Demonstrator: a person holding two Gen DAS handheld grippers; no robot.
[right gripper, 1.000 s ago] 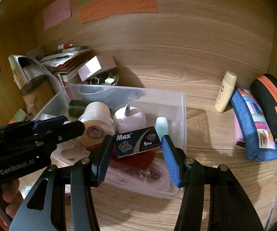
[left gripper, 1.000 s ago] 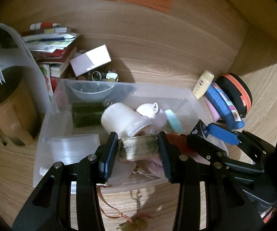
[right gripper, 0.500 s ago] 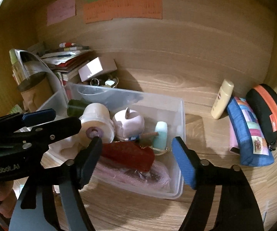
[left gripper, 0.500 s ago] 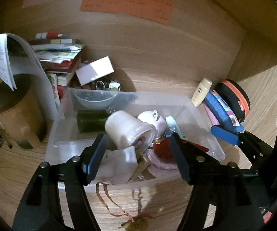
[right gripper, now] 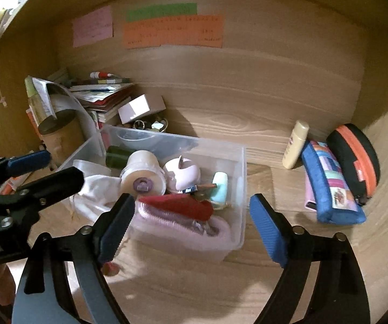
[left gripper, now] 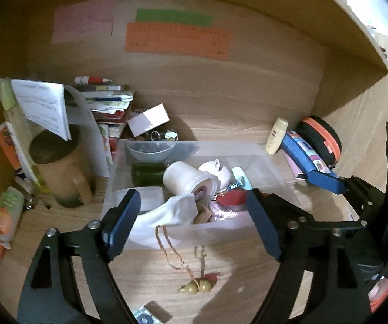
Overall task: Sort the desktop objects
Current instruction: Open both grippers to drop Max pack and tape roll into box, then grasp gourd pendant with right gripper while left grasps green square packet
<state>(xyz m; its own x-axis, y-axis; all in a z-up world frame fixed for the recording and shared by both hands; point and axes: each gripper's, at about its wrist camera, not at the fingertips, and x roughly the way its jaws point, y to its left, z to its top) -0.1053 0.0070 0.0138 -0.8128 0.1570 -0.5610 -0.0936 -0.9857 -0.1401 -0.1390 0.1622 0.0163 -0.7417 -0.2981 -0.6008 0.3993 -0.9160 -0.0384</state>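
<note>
A clear plastic bin point(left gripper: 264, 156) point(right gripper: 241, 178) on the wooden desk holds a white tape roll point(left gripper: 185, 179) point(right gripper: 142, 176), a pink round object point(right gripper: 181, 171), a red pouch point(right gripper: 180, 206), a mint tube point(right gripper: 219, 190), a dark green jar point(left gripper: 146, 172) and the small blue Max box point(left gripper: 235, 185). A white cloth point(left gripper: 173, 212) hangs over its near rim. My left gripper point(left gripper: 194, 220) is open and empty in front of the bin. My right gripper point(right gripper: 192, 225) is open and empty above the bin's near right corner.
A brown cup point(left gripper: 58, 167), a stack of books and papers point(left gripper: 104, 102) and a white box point(left gripper: 148, 118) stand left and behind the bin. A cream bottle point(right gripper: 295, 144), blue pencil case point(right gripper: 329, 186) and black-orange case point(right gripper: 356, 156) lie right. A beaded cord point(left gripper: 194, 283) lies in front.
Both grippers opened and let go: the left released its small jar, the right released the Max box, both into the bin. Both pulled back and up from the bin.
</note>
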